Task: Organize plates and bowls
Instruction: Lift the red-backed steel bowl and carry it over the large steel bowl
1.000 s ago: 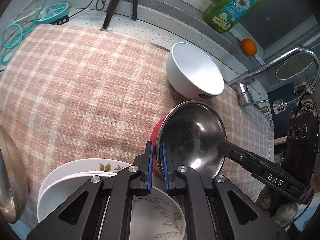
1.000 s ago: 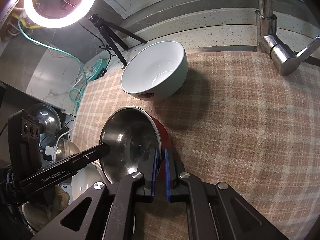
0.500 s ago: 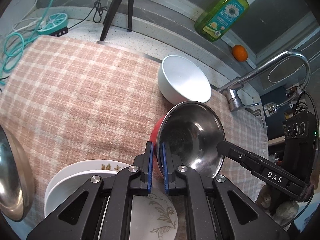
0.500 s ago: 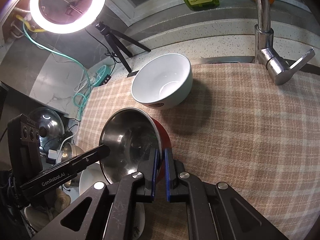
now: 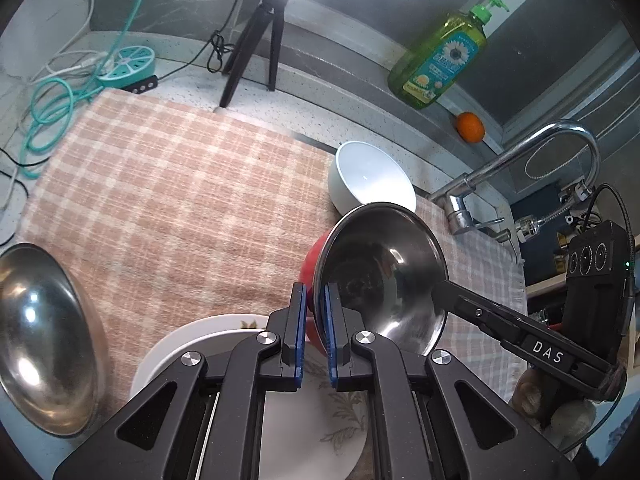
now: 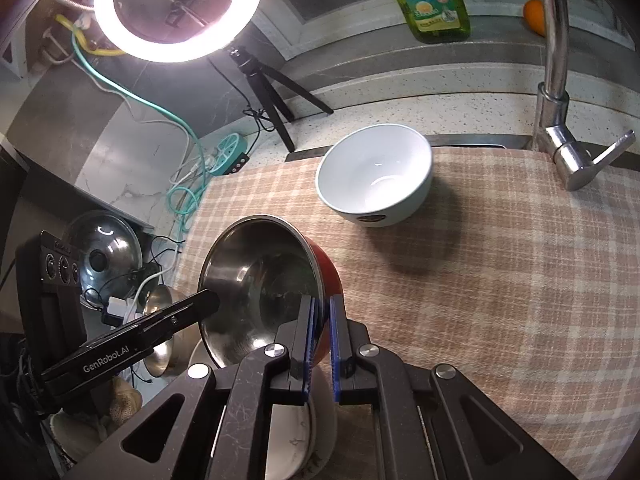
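**2 grippers carry 1 red steel bowl above the cloth**

The left gripper (image 5: 316,330) and the right gripper (image 6: 321,344) each have their fingers clamped on the rim of the red bowl (image 5: 382,276), on opposite sides of it. The grip is shared, probably because the rim is thin and the bowl wide, so 1 pinch alone would let it swing. The bowl hangs tilted, its shiny inside turned toward both cameras, clear of the checked cloth (image 5: 168,200).

Below the fingers lies a stack of plates (image 5: 320,404) with a leaf pattern; how many plates it holds is hard to tell from here. A white bowl (image 6: 376,178) sits upright on the cloth near the tap (image 6: 560,128), well apart from the held bowl. A steel bowl (image 5: 44,336) stands at the left edge of the cloth.

Judging by the task, the held bowl is on its way to join another bowl, most likely the white one, since bowls nest and plates stack apart.
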Demonstrator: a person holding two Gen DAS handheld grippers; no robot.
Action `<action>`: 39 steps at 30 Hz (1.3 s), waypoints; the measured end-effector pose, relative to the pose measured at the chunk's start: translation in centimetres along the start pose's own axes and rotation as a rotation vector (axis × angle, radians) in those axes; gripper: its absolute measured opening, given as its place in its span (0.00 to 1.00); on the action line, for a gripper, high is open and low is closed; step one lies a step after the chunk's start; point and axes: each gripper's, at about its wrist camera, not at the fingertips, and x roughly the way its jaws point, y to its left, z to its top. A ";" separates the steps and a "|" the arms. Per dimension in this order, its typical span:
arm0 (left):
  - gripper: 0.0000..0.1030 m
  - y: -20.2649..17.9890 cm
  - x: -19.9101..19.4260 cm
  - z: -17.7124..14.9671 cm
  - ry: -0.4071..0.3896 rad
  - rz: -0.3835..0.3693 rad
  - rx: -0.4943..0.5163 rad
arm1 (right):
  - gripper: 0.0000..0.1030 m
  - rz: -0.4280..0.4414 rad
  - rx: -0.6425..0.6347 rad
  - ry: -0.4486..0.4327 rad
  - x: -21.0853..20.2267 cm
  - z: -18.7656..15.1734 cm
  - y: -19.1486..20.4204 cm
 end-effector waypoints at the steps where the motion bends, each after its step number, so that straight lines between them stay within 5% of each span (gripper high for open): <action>1: 0.07 0.3 -0.4 0.0 -0.006 0.000 -0.003 | 0.06 0.002 -0.004 -0.001 0.0 0.0 0.5; 39: 0.07 9.1 -8.7 -2.8 -0.116 0.030 -0.107 | 0.06 0.052 -0.149 0.023 2.6 -2.5 12.2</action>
